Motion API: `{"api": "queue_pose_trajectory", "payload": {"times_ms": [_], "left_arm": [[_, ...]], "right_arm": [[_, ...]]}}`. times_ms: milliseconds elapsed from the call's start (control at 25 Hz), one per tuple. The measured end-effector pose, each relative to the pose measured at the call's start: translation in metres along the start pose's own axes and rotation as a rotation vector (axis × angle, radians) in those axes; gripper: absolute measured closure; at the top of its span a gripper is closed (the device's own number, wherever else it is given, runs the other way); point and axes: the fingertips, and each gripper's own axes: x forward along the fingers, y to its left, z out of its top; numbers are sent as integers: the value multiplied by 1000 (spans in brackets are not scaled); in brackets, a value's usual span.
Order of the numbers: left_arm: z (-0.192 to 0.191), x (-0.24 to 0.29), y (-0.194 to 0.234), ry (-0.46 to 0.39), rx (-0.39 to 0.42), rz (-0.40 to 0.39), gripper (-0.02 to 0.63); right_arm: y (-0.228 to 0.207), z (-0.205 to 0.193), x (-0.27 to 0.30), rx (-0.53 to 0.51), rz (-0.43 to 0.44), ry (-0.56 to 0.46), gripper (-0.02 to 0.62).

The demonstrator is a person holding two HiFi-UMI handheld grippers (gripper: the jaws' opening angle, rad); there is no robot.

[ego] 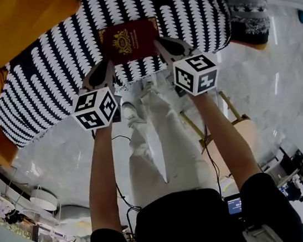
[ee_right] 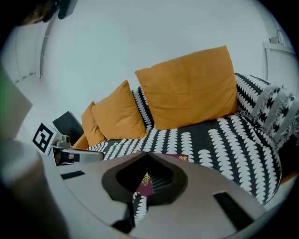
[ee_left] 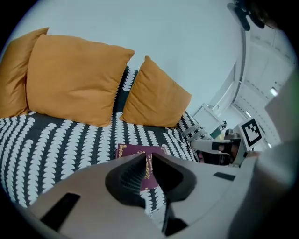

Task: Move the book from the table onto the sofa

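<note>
Book (ego: 129, 39) is on the sofa (ego: 50, 76) seat already, flat, cover up, close to the front edge. No tabletop in any view. Placement looks done, judging from how it lies.

Left claw (ego: 102, 71): pressed together, nothing pinched. In the left gripper view the tips (ee_left: 145, 156) meet and the book (ee_left: 131, 151) only shows behind and through the slit under them. Right claw (ego: 168, 47): pressed together too, empty. In the right gripper view the book (ee_right: 145, 186) is seen through the hole below the tips (ee_right: 147, 156), not gripped.

Key relation: the book lies straight ahead of and below both claws, further onto the seat. In the head view its longer side seems to run across the frame, along the sofa's front edge. The 2 claws flank its near edge, left at the near-left corner, right at the near-right corner. Right tip overlaps the book's side edge in that view, left tip sits just off the corner, so right is slightly nearer. Contact can't be told from above, but both gripper views suggest the claws are up off the cover.

2 orange cushions (ee_left: 70, 79) stand behind the book, well apart from it.

Next, by judgement: nothing left to carry, just pull both claws back clear without dragging the near edge off the seat.
</note>
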Motion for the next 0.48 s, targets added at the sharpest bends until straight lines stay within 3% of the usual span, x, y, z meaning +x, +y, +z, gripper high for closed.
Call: {"api": "queue_pose_trajectory", "payload": {"times_ms": [480], "left_arm": [[28,-81,-59,-82,33,-101,589]], "right_arm": [[59,31,-70,-46,2,-56,578]]}}
